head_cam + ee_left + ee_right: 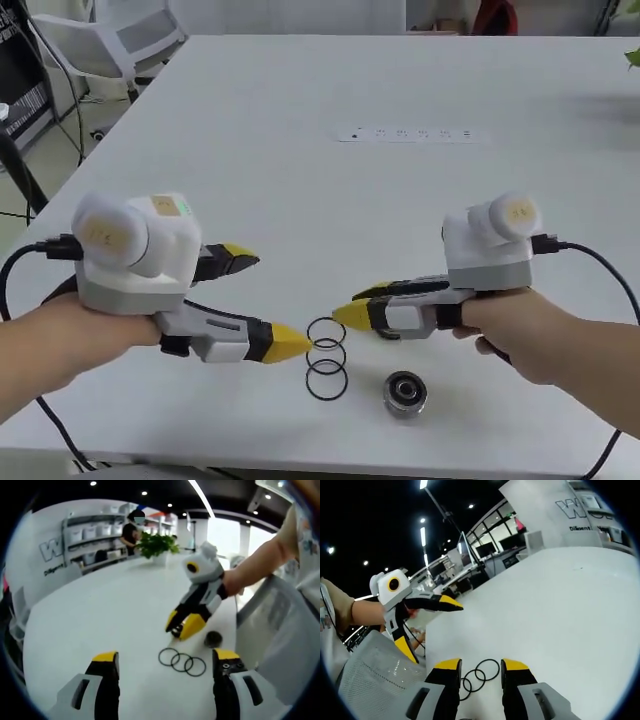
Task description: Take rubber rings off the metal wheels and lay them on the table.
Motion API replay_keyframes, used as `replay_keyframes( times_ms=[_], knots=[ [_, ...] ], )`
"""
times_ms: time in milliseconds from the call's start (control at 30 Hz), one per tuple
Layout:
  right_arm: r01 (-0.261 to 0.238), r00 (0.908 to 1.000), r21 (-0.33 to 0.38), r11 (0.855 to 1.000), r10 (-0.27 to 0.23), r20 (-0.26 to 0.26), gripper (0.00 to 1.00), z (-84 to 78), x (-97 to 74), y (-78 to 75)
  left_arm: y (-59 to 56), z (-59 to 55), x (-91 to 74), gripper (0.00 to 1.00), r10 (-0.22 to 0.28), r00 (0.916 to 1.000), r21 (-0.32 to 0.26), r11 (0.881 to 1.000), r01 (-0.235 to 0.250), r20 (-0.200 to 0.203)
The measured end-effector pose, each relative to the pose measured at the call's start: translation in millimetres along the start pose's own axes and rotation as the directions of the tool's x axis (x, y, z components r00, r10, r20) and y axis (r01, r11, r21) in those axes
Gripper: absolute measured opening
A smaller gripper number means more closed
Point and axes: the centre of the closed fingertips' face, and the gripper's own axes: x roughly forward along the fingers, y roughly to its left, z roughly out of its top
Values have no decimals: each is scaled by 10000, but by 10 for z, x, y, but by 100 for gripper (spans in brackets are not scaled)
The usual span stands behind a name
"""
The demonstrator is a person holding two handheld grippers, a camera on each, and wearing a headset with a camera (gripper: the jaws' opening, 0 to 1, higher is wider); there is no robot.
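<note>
The left gripper (275, 300) is wide open, the right gripper (352, 305) a little open, both empty; I think one should hold the metal wheel (405, 392) steady, not bumping the rubber rings (326, 356)

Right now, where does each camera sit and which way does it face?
Head view: head-mounted, looking down at the table; left hand and right hand show.
Left gripper view: behind its own fingers, facing the right gripper.
Right gripper view: behind its own fingers, facing the left gripper.
All share the rubber rings.
</note>
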Motion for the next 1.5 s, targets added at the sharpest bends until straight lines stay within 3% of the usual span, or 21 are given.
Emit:
replay_keyframes(
  times_ms=[800, 1500],
  knots=[
    [429, 9930, 3, 9991, -426, 1098, 33, 262, -409, -197, 14, 201, 163, 77, -254, 9997, 246, 9994, 253, 33],
    [1062, 9818, 57, 9943, -1058, 1575, 34, 283, -719, -351, 53, 324, 288, 76, -360, 9993, 313, 9989, 358, 51]
  ],
)
